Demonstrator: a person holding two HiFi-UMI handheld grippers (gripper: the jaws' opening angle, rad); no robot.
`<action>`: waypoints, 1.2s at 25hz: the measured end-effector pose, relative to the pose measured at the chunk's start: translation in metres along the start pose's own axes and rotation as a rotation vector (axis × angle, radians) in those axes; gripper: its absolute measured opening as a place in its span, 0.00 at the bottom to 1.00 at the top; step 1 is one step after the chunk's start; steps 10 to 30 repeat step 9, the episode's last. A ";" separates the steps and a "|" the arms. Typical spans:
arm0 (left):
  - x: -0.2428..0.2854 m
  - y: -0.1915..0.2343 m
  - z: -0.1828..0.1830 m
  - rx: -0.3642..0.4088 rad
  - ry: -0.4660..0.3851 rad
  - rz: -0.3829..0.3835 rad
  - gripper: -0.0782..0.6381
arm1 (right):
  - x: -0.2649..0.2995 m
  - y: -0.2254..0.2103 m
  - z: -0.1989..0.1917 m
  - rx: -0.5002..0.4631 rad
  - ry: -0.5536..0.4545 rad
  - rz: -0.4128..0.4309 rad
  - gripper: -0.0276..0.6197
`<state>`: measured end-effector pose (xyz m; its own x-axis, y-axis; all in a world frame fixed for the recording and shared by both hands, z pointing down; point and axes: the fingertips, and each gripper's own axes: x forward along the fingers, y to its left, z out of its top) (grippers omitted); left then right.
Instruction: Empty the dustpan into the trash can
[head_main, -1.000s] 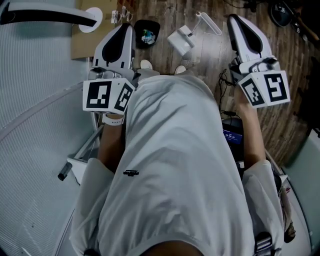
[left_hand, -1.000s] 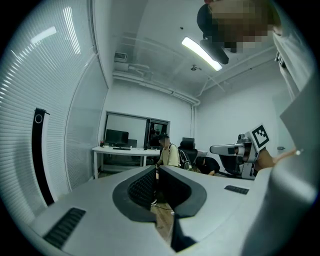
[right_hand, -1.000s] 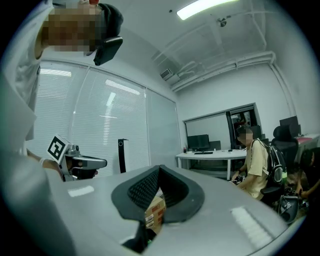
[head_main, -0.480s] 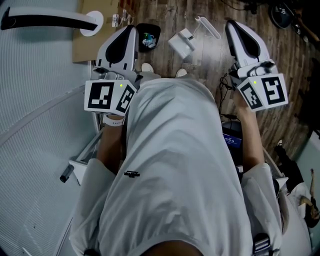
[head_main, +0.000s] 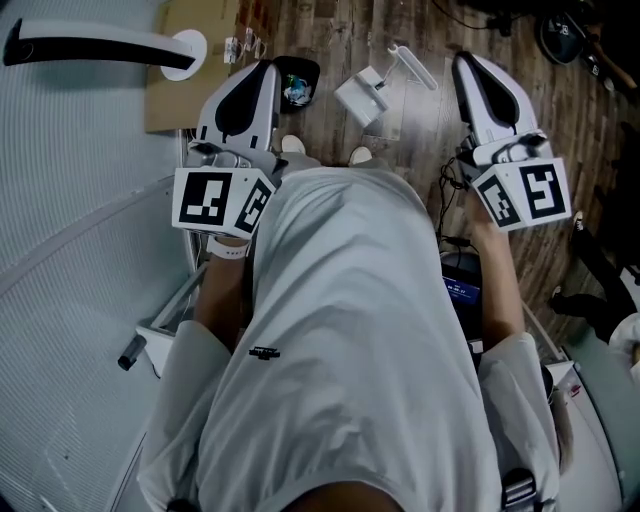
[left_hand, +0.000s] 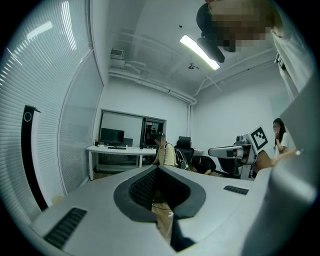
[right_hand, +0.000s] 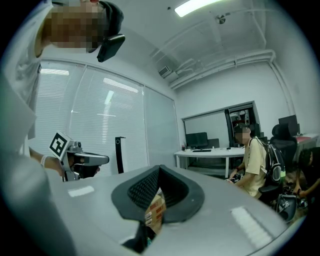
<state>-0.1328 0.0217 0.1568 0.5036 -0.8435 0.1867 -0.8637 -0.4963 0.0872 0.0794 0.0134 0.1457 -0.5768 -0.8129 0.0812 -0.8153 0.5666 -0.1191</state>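
Note:
In the head view a small black trash can (head_main: 297, 80) with colourful bits inside stands on the wooden floor ahead of my feet. A white dustpan (head_main: 362, 92) lies to its right, with a white handled brush (head_main: 414, 62) beside it. My left gripper (head_main: 266, 68) is held level just left of the can, jaws shut with nothing in them. My right gripper (head_main: 466, 62) hangs right of the dustpan, also shut and holding nothing. Each gripper view shows its own closed jaws, the left gripper (left_hand: 156, 168) and the right gripper (right_hand: 159, 168), pointing across an office.
A frosted glass wall (head_main: 70, 250) with a black door handle (head_main: 90, 45) runs along the left, and a cardboard sheet (head_main: 185, 70) lies beside it. Cables and a black box (head_main: 462, 275) sit on the floor at right. A seated person (right_hand: 255, 155) and a desk (left_hand: 117, 149) are farther off.
The left gripper has edged a little toward the trash can. The right gripper has stayed where it was. The head view has shifted slightly.

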 end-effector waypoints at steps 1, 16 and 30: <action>0.000 0.000 0.000 0.000 0.000 0.001 0.12 | 0.000 -0.001 0.000 0.000 0.000 0.000 0.06; -0.002 0.000 -0.001 0.000 0.000 0.003 0.12 | -0.002 0.001 0.000 -0.006 0.002 0.002 0.06; -0.002 0.000 -0.001 0.000 0.000 0.003 0.12 | -0.002 0.001 0.000 -0.006 0.002 0.002 0.06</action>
